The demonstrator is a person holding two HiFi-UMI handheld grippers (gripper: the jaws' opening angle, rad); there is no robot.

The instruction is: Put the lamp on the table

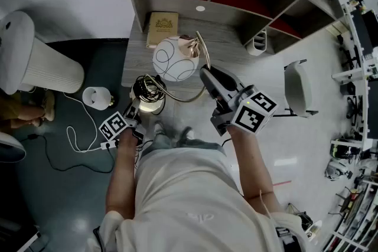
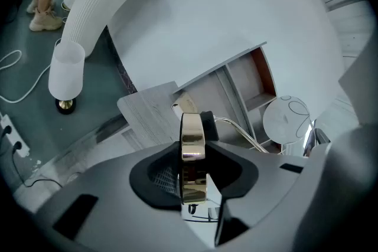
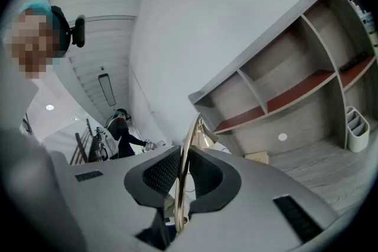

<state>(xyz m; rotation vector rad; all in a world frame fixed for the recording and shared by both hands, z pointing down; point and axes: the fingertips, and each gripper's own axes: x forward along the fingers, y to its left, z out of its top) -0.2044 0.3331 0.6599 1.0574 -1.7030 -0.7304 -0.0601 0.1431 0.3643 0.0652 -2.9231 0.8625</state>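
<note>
lamp (image 1: 175, 59): globe shade above the desk (image 1: 230, 44), base at its front edge, carried, not seated by my read | left tool (image 2: 192, 147) pinching gold base disc (image 2: 192, 130) edge-on | right tool (image 3: 180, 171) pinching thin gold stem (image 3: 190, 138) | left for me: level base, lower, let go

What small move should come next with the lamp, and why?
Probably carry the lamp forward a little: the left gripper clamps its base, the right gripper its stem, and the base seems just short of the table.
</note>
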